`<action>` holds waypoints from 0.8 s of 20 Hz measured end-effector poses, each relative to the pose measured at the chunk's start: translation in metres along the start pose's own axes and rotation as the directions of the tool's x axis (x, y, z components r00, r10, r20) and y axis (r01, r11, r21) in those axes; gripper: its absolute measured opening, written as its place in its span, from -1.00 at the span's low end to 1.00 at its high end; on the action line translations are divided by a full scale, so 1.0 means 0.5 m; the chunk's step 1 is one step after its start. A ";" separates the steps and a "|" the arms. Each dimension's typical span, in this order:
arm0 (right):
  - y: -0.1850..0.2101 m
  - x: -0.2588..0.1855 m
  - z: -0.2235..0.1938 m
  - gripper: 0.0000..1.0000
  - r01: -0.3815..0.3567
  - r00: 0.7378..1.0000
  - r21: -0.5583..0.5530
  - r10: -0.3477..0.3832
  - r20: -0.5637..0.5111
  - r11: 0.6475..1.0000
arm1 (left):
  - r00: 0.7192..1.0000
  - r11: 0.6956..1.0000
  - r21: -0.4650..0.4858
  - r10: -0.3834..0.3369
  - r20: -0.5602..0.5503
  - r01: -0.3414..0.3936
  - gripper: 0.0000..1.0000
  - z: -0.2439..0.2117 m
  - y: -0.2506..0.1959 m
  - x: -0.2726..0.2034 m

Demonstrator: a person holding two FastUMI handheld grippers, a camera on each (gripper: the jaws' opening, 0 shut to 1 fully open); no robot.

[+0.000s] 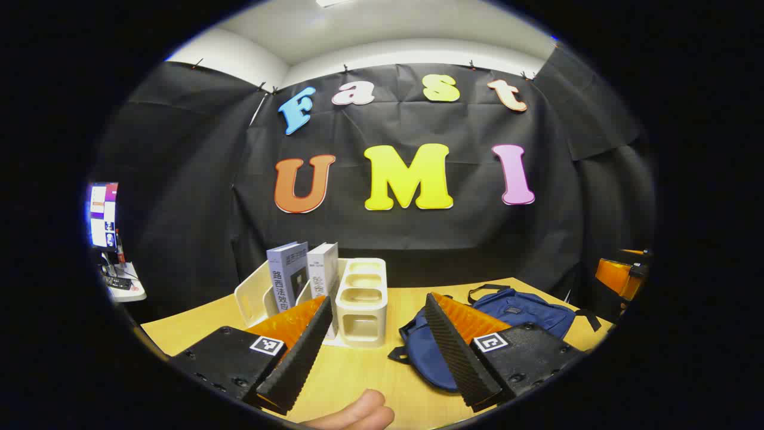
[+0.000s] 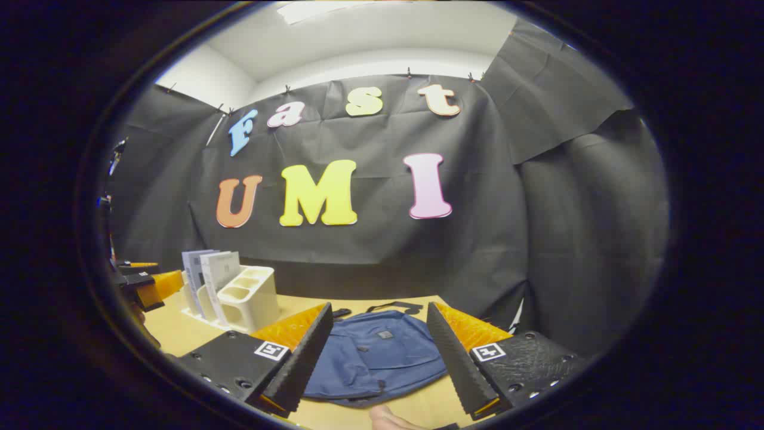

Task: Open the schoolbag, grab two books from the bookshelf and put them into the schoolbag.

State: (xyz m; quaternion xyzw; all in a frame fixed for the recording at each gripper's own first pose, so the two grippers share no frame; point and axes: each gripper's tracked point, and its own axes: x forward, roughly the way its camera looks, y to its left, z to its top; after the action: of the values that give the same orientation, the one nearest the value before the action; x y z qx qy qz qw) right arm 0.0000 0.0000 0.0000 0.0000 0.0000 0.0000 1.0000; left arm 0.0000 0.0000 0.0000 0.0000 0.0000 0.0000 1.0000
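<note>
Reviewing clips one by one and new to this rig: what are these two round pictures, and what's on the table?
A person holds a two-finger gripper in each hand; a camera rides on each. The left gripper looks toward the cream bookshelf with two upright books. The right gripper faces the blue schoolbag, which lies flat on the wooden table, apparently still closed. Both grippers are open and hold nothing.

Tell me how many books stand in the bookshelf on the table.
2. A grey-blue book stands upright in the cream bookshelf, and a white book stands beside it, on the schoolbag's side. A thinner one could be hidden behind them.
</note>
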 end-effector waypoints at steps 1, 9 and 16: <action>0.004 -0.003 0.006 0.91 0.011 1.000 0.000 -0.011 -0.001 1.000 | 1.000 1.000 -0.022 0.002 -0.003 -0.002 0.98 0.004 0.022 -0.003; 0.071 -0.038 0.041 0.94 0.076 0.997 -0.038 -0.075 0.011 0.996 | 0.999 0.999 0.023 -0.024 -0.027 0.025 0.91 0.004 0.112 -0.047; 0.096 -0.053 0.009 0.91 0.080 0.996 -0.075 -0.083 -0.038 0.994 | 1.000 1.000 0.026 -0.013 -0.020 0.013 0.91 0.017 0.134 -0.061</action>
State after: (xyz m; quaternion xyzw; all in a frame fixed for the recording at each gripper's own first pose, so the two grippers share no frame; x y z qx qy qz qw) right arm -0.0267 0.0480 0.0044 -0.0368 0.0205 -0.0406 0.9983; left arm -0.0304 0.0670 0.0084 0.0132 0.0099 -0.0065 0.9998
